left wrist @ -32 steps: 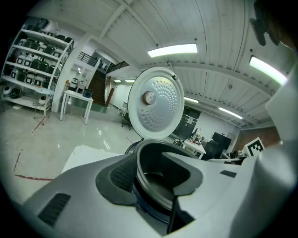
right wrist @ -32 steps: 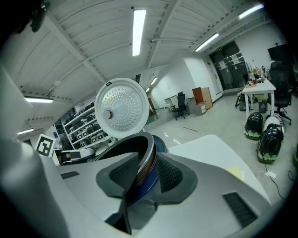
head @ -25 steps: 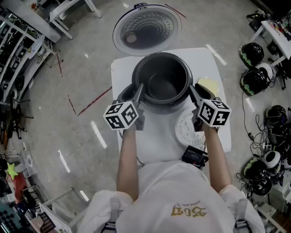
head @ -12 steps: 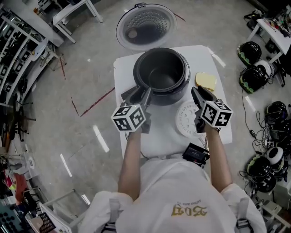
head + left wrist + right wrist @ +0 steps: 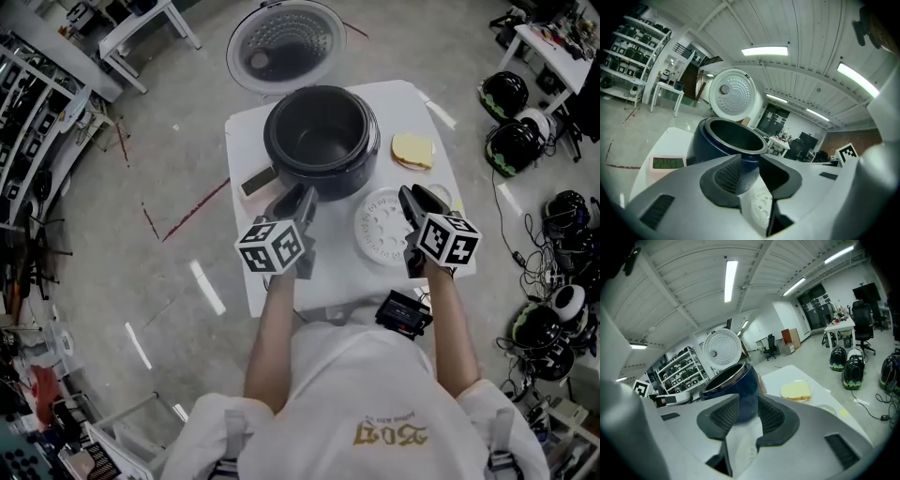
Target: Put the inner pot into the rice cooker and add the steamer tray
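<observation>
I hold both claws empty just short of the rice cooker (image 5: 364,172), where the inner pot (image 5: 323,148) sits inside, the left gripper (image 5: 302,202) closing its jaws on nothing, the right gripper (image 5: 413,200) spread, and the steamer tray (image 5: 382,227) flat on the table (image 5: 328,277) beside it.

Steamer tray (image 5: 380,228): right edge hidden behind right tool (image 5: 412,194); left gripper view shows only sliver between jaws.
</observation>
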{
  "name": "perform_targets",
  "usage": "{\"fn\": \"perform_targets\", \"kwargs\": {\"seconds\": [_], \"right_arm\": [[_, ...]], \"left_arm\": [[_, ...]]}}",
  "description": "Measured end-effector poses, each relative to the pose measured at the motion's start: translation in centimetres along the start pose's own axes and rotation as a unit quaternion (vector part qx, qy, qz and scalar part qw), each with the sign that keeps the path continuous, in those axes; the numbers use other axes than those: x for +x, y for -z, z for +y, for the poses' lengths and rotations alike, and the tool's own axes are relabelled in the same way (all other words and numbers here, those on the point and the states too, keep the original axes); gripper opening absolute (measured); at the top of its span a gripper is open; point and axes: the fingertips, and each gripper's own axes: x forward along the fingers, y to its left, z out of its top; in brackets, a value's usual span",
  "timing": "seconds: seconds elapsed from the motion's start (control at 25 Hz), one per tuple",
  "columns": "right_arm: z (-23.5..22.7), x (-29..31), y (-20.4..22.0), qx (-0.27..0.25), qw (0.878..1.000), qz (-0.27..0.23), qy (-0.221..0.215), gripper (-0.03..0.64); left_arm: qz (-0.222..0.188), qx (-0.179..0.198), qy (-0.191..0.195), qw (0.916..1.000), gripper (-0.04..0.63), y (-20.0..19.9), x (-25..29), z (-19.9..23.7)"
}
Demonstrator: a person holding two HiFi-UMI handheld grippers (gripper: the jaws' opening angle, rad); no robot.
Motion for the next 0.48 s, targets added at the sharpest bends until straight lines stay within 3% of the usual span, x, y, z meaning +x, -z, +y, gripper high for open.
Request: {"fn": "perform_targets", "kwargs": {"seconds": [0.48], "right_arm": [[-3.8,-2.3,5.2,0.022,0.998,0.038,0.037,0.140]], "left_arm": [[0.081,-0.007,0.015,0.9966,0.143,7.3,2.4,-0.6]]}}
